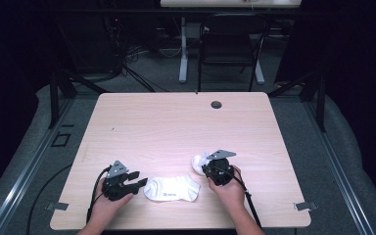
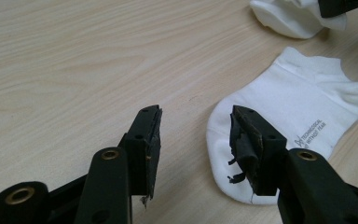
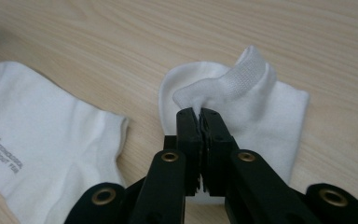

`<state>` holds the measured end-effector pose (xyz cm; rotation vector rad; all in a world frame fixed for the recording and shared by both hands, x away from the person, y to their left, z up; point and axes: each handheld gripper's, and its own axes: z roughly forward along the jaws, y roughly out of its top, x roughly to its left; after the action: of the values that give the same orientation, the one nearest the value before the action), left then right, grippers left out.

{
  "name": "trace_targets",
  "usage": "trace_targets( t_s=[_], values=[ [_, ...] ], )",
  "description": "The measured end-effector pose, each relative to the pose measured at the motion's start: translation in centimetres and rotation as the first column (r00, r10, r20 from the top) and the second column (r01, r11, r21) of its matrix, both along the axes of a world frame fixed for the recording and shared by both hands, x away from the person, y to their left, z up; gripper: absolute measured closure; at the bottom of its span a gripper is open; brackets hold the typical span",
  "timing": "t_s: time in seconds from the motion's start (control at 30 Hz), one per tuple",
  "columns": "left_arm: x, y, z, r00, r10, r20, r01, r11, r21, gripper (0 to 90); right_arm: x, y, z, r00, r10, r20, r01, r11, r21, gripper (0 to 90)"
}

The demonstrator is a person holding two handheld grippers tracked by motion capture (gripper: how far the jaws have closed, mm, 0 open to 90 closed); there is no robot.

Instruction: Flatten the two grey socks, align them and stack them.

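The right gripper [image 3: 200, 114] is clamped on a folded sock [image 3: 256, 100], apparently its cuff; the left gripper [image 2: 196, 121] is held apart beside the flat sock [image 2: 298, 116].

Landmark: flat sock [image 1: 172, 189], lying on the table [image 1: 176, 122] near its front edge, about midway along it. Left gripper [image 1: 138, 180] on the table just left of the sock's toe end, jaws pointing toward it. Second sock [image 1: 199, 162], bunched, lies just behind and right of the flat sock's cuff end. Right gripper [image 1: 206, 169] sits at the bunched sock, right of the landmark.
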<state>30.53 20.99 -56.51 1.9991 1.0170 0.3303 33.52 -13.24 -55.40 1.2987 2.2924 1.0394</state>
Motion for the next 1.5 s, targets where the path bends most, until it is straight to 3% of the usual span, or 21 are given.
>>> trace_targets(
  t_s=[0.33,0.5,0.83,0.97,1.47,1.5],
  values=[
    [-0.1,-0.1,0.0,1.0,-0.002,0.001,0.002,1.0,0.005,53.3,-0.4,-0.3,1.4,0.9996,-0.025,0.012,0.024,0.9984,0.051,87.6],
    [-0.1,-0.2,0.0,1.0,-0.004,0.004,0.004,1.0,0.004,53.3,-0.6,-1.6,2.6,0.9966,-0.081,0.018,0.078,0.9883,0.131,87.6],
    [-0.1,-0.1,0.1,0.9999,-0.009,0.005,0.009,0.9999,0.008,53.2,-0.8,-4.5,2.4,0.9868,-0.162,-0.006,0.16,0.971,0.178,87.6],
    [-0.1,-0.2,0.0,1.0,-0.007,0.004,0.007,1.0,0.004,53.1,-0.8,-5.9,1.5,0.9801,-0.197,-0.024,0.198,0.9639,0.178,87.5],
    [-0.2,-0.5,0.1,0.9998,-0.015,0.014,0.015,0.9999,0.005,53.3,-0.6,-8.1,-0.7,0.964,-0.261,-0.05,0.266,0.9557,0.127,87.2],
    [-0.1,-0.7,0.2,0.9998,-0.02,0.008,0.02,0.9998,-0.001,53.6,-0.5,-8.5,-1.1,0.9598,-0.272,-0.071,0.279,0.9523,0.124,87.0]
  ],
)
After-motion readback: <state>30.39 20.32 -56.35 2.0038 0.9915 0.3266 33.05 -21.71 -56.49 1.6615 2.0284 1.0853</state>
